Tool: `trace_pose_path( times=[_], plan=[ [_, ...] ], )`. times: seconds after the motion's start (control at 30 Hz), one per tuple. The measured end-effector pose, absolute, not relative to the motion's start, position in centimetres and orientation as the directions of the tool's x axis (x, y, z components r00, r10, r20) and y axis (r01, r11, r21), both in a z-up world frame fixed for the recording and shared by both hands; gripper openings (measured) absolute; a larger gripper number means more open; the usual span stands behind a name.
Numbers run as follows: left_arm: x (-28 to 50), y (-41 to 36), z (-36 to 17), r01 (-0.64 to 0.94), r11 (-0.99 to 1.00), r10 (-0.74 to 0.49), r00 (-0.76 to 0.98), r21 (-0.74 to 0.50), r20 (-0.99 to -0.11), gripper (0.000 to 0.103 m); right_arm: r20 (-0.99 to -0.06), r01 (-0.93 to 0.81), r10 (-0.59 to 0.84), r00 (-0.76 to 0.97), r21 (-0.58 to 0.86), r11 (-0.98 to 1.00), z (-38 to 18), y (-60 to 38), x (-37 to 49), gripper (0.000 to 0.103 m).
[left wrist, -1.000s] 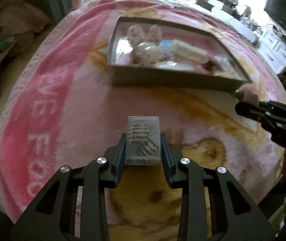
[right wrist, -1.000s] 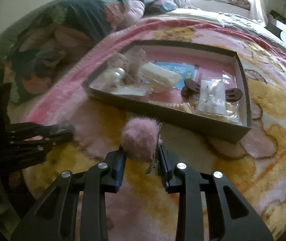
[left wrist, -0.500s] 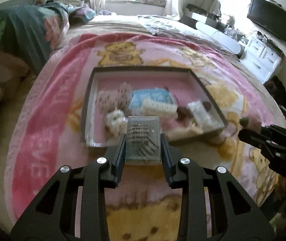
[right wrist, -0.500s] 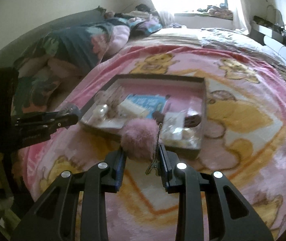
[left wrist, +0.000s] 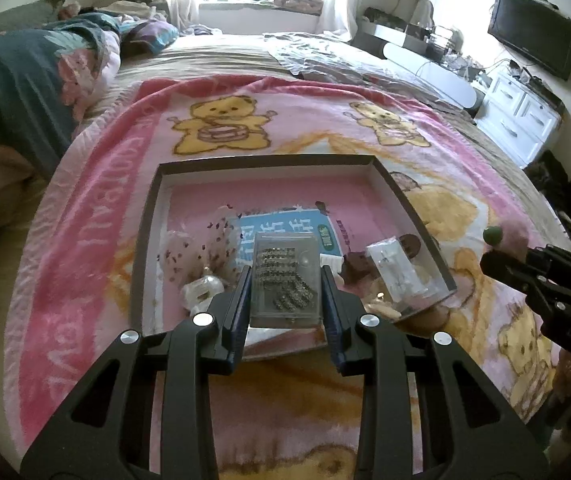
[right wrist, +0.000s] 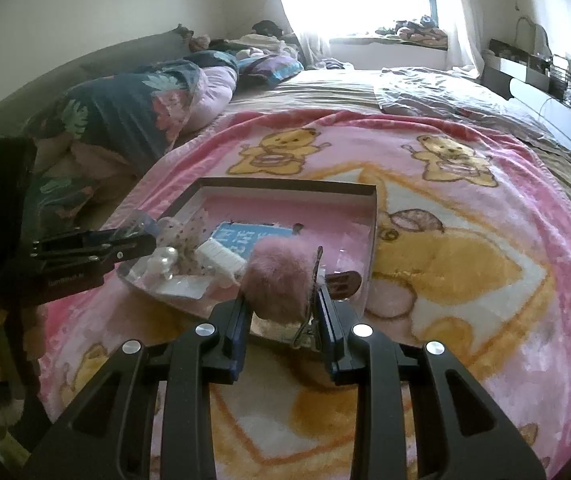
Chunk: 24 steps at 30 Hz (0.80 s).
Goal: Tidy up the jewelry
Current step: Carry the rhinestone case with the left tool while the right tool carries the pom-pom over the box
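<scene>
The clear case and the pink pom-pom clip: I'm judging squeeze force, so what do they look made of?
Clear case: seemingly rigid transparent plastic, glossy; the beaded pieces show through it. Pink pom-pom clip: fuzzy fur-like puff, probably synthetic, matte and soft, on a thin shiny clip, likely metal.

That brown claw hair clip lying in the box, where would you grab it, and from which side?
Judging by its pose, grip the brown claw hair clip across its rounded handle end, coming straight down from above. The clear packet lies against its right side and the box wall stands close beyond, so a sideways approach looks blocked.
</scene>
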<state>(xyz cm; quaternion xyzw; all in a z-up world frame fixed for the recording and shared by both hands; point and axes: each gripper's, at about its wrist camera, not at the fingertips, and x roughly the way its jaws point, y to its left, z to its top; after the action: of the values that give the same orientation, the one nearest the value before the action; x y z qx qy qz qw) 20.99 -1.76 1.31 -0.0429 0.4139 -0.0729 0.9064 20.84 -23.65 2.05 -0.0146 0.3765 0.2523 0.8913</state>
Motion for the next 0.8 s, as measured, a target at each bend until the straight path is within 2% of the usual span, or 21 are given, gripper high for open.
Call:
trace_pose_path(
  times=[0.53, 0.8],
  plan=[
    [23.6, -1.3, -1.9, 0.08, 0.985, -0.168, 0.603, -0.15, -0.78, 0.025, -0.742, -0.459, 0.429, 0.515, 0.184, 0.869, -2.3, -21.1, 24.0, 0.028],
    [23.9, -1.2, -2.5, 0.077, 0.986, -0.166, 0.591, -0.15, -0.79, 0.025, -0.76, -0.461, 0.424, 0.493, 0.186, 0.868, -3.3, -20.3, 24.3, 0.032]
  ],
)
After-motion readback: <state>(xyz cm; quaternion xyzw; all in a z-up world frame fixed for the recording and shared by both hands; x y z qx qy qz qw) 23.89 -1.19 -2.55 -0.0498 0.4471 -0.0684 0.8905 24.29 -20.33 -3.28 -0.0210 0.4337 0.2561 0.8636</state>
